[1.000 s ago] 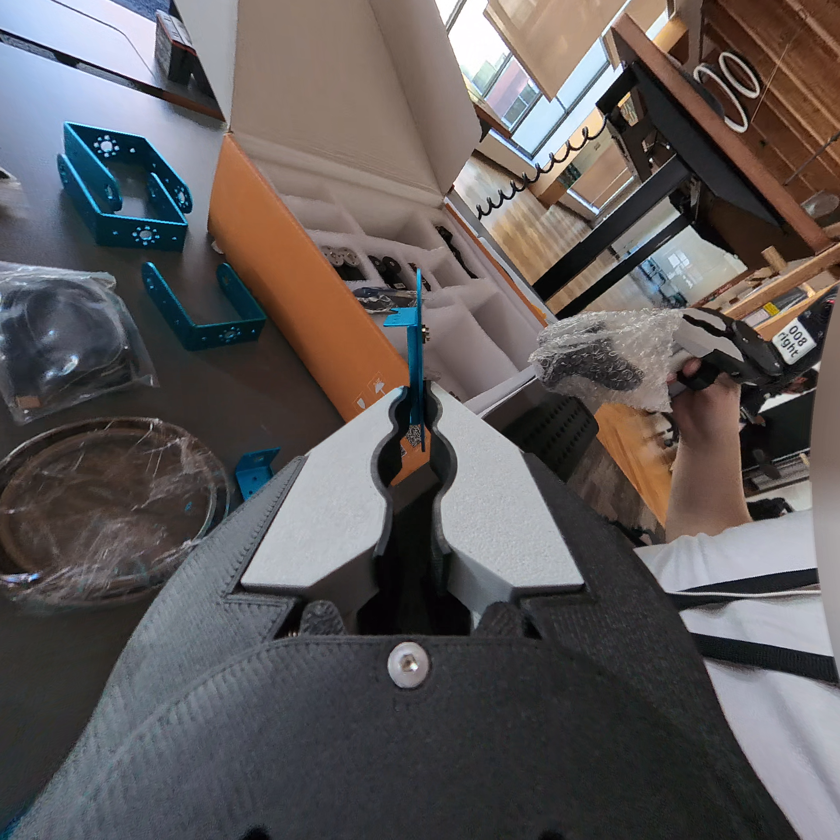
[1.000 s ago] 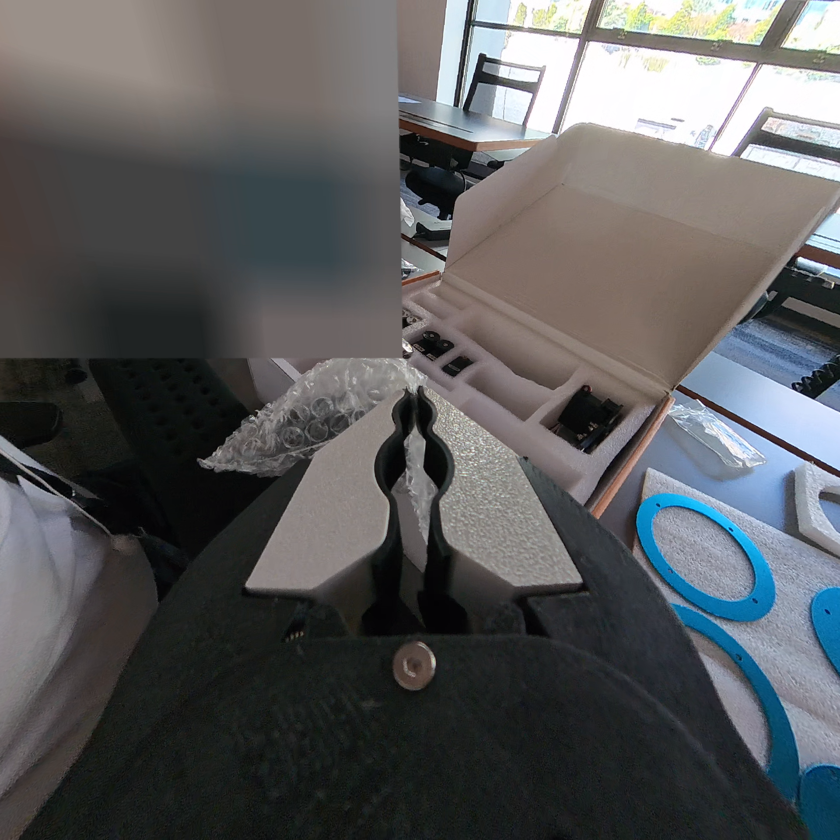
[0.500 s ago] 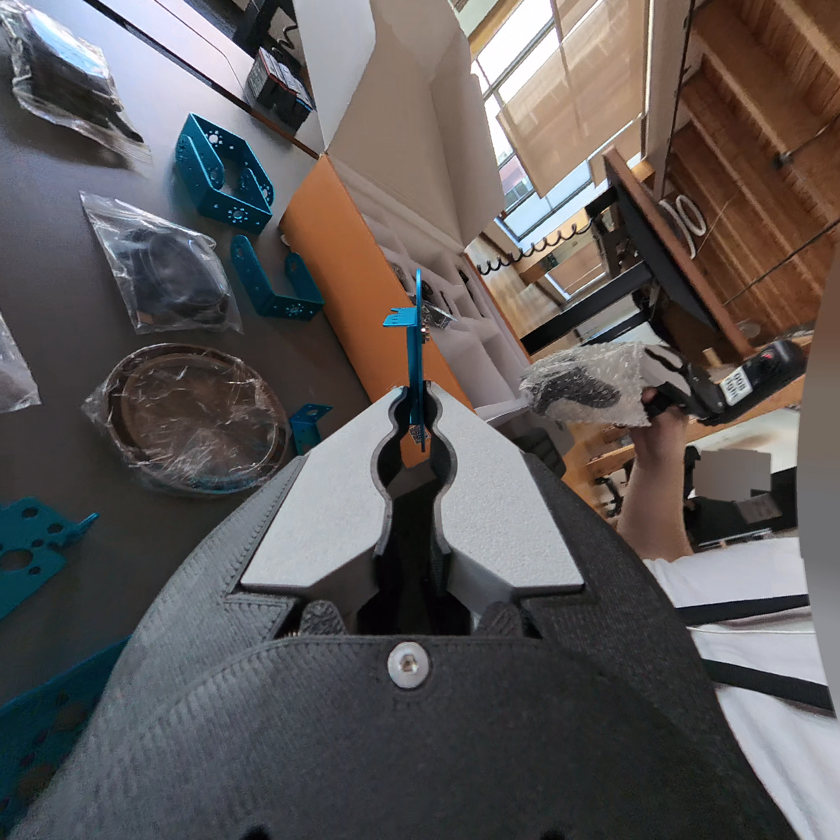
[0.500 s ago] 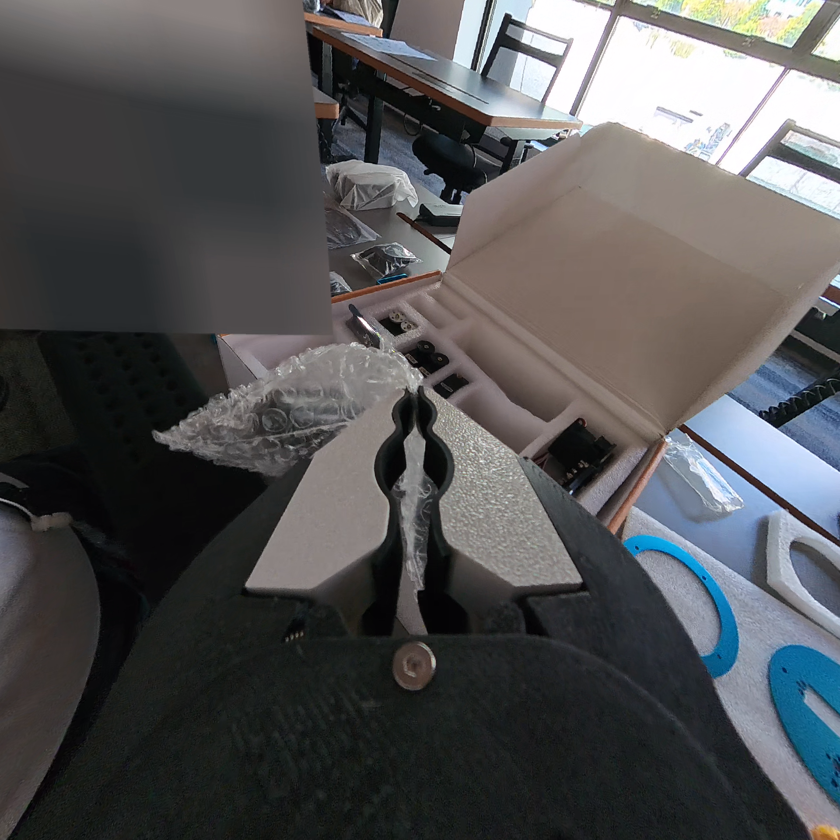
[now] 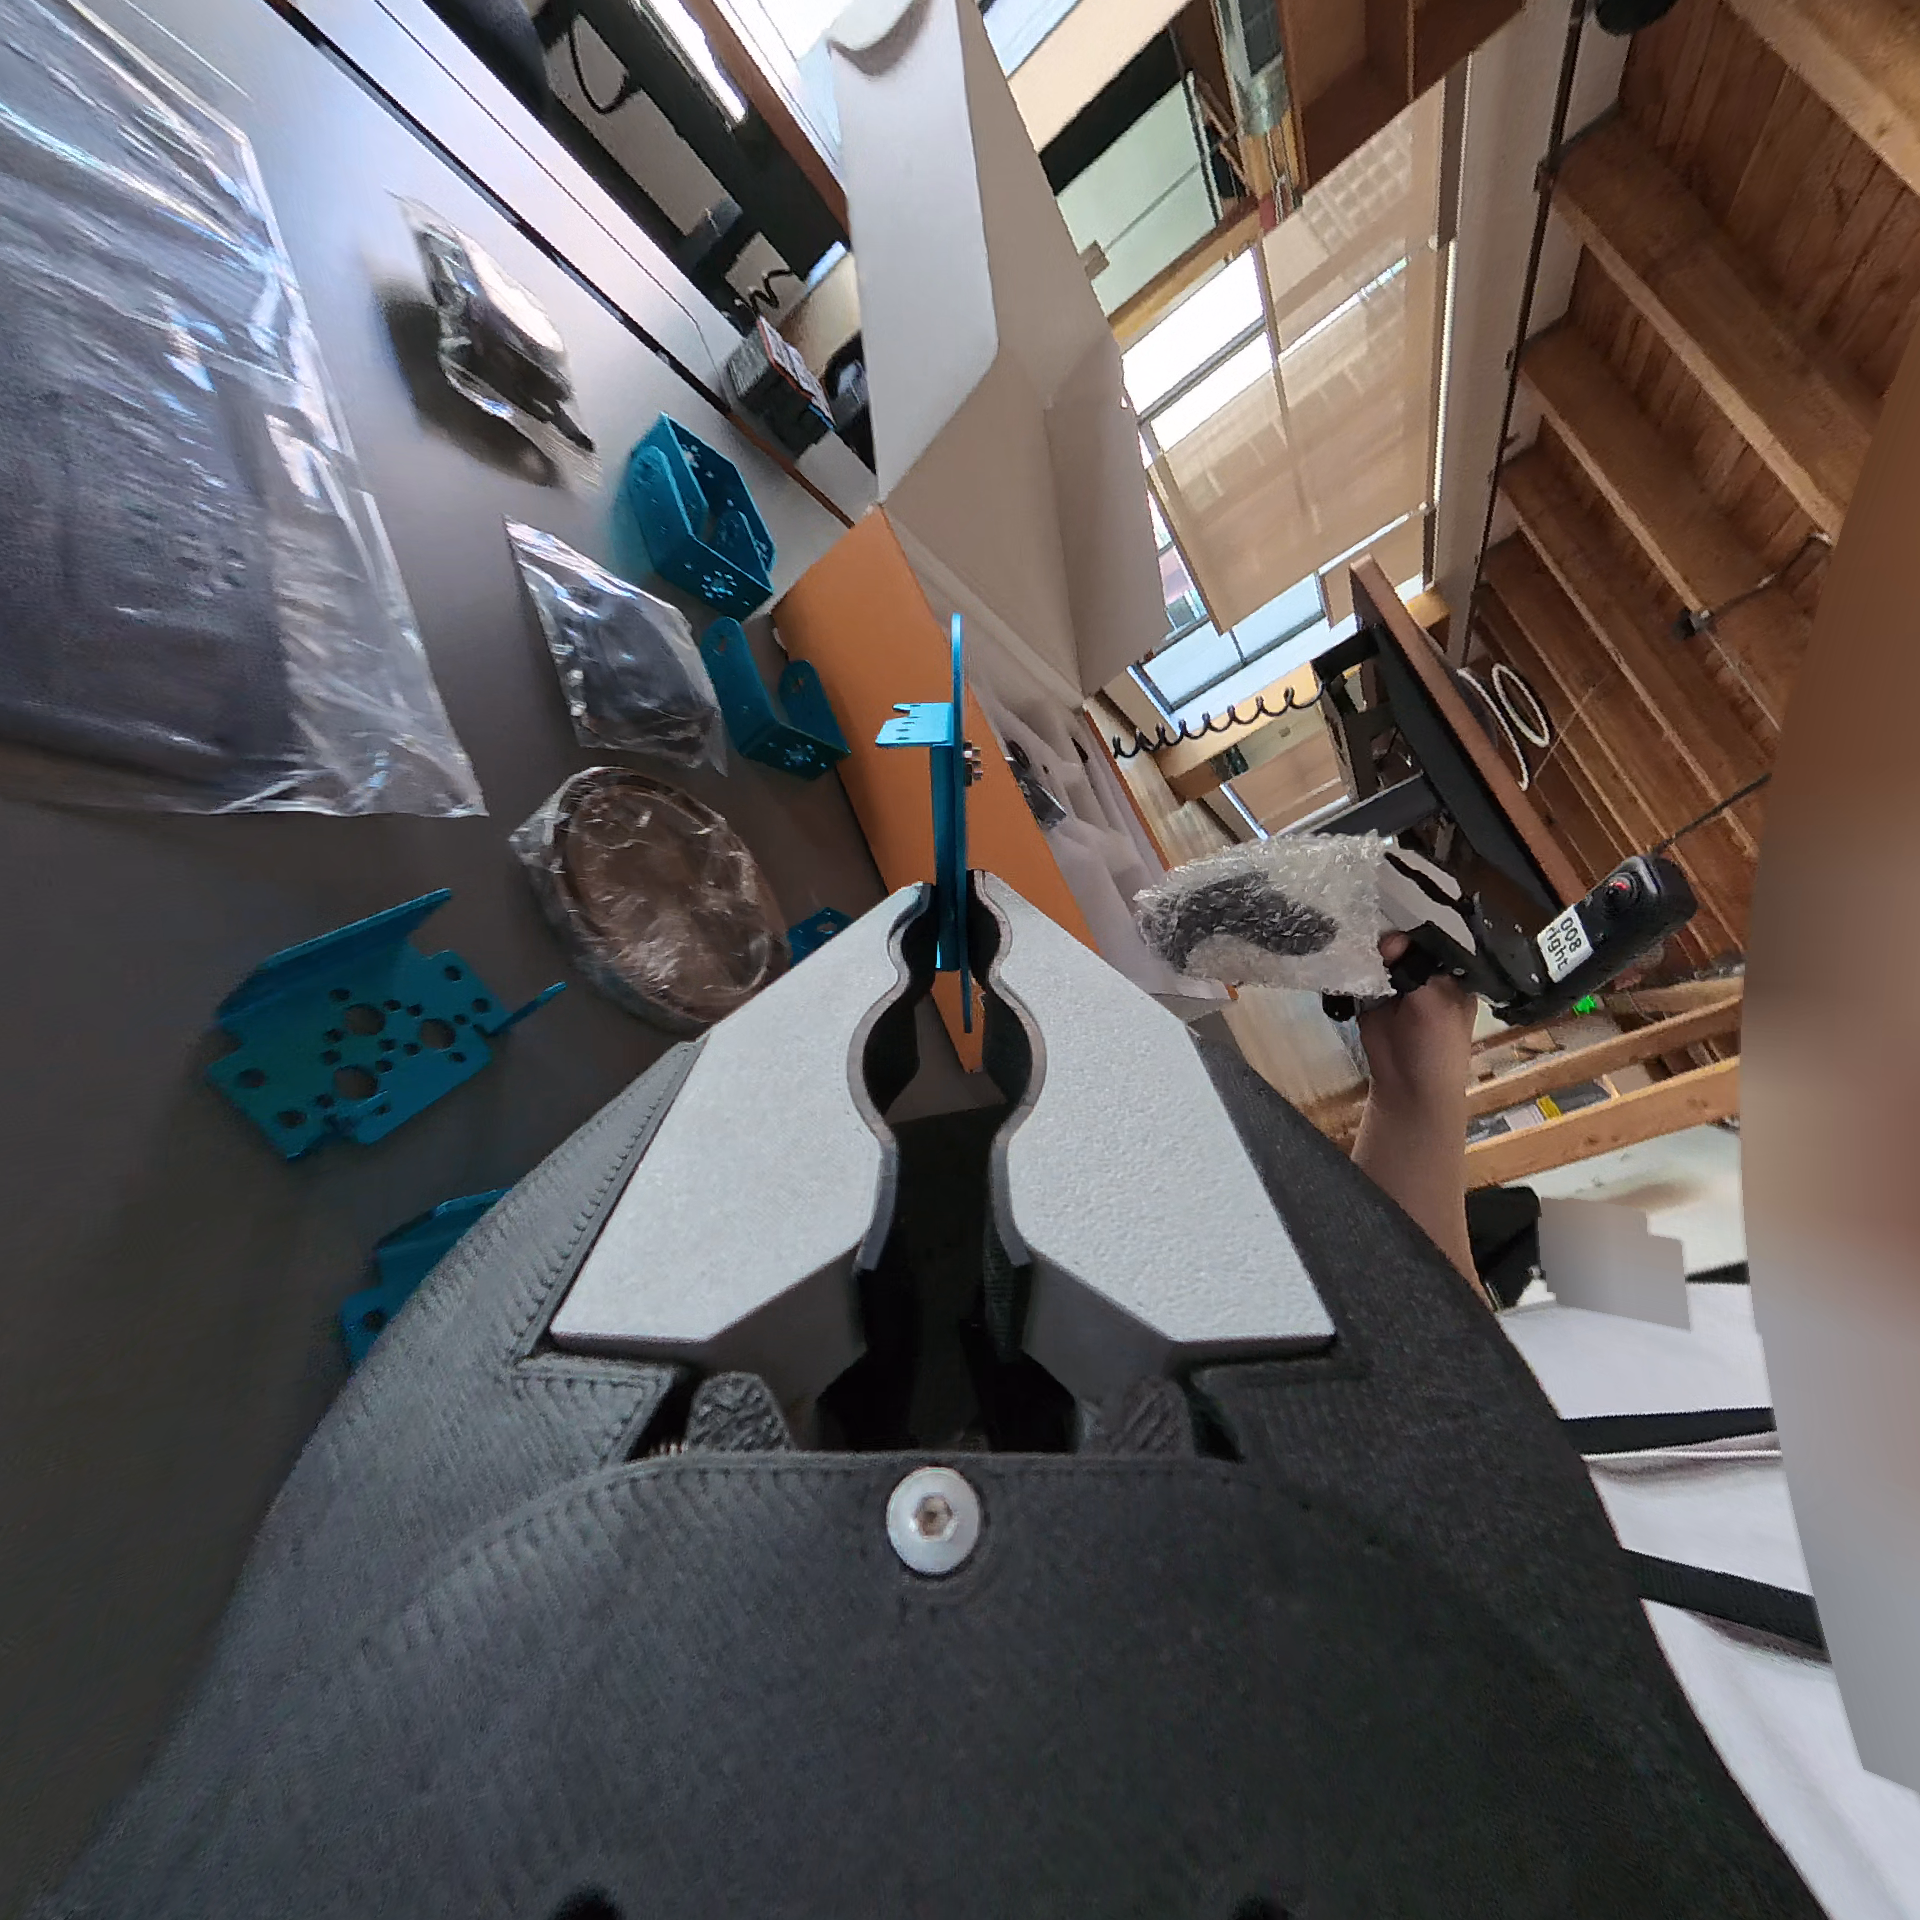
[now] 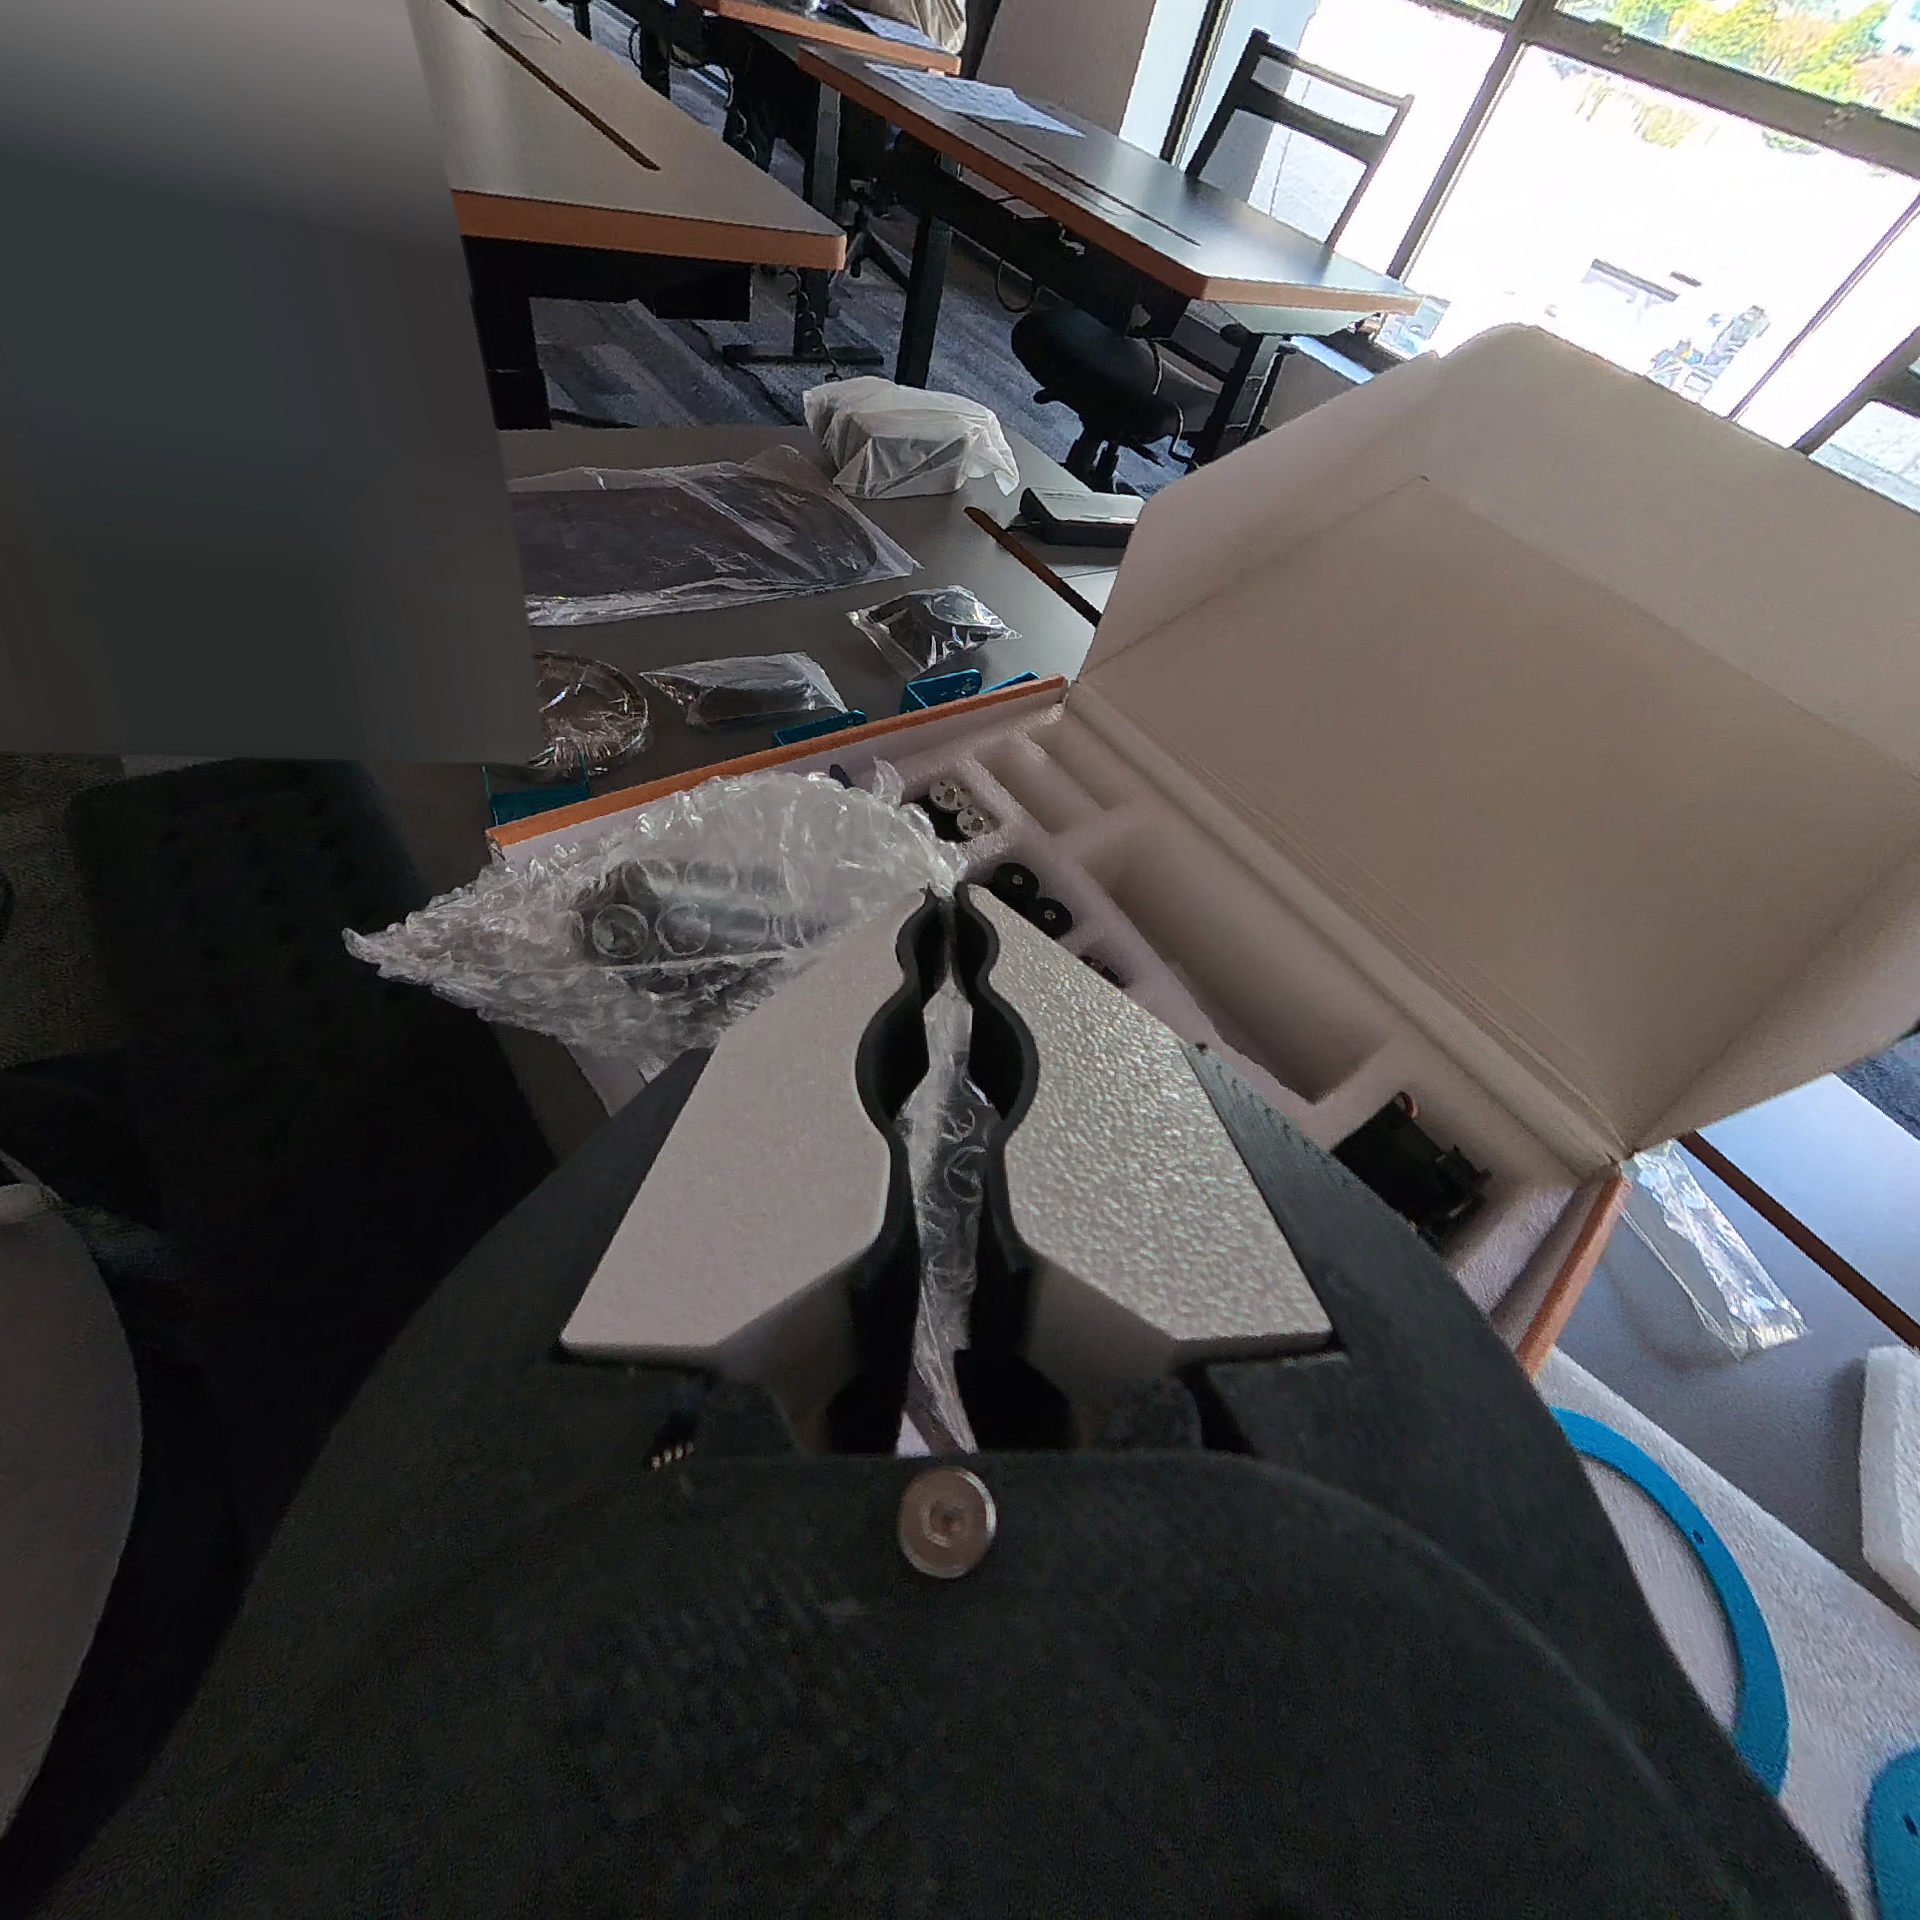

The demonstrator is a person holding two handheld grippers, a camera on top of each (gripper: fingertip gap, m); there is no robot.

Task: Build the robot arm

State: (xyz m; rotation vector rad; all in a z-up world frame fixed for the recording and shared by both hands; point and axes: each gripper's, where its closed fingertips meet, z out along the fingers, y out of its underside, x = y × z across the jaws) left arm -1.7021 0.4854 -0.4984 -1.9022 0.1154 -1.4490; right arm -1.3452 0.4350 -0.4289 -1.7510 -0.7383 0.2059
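Note:
My left gripper (image 5: 948,902) is shut on a thin blue metal plate (image 5: 952,769) held edge-on, in the air beside the orange-sided box (image 5: 894,665). My right gripper (image 6: 948,902) is shut on the edge of a bubble-wrap bag (image 6: 665,925) with dark round parts inside, held off the table's near edge in front of the open box (image 6: 1434,790). The left wrist view shows that bag (image 5: 1257,920) and the right gripper (image 5: 1382,914) farther off, in a person's hand.
The grey table (image 5: 135,935) bears blue brackets (image 5: 353,1039), plastic bags of dark parts (image 5: 623,655) and a wrapped round disc (image 5: 655,894). The box's white foam tray (image 6: 1132,842) holds small black parts. Blue rings (image 6: 1704,1538) lie on foam at right. The tips of one gripper are about 35 cm away from the tips of the other.
My left gripper has pulled back and tilted with the blue plate, so more of the table shows. My right gripper has moved back and up with the bubble-wrap bag.

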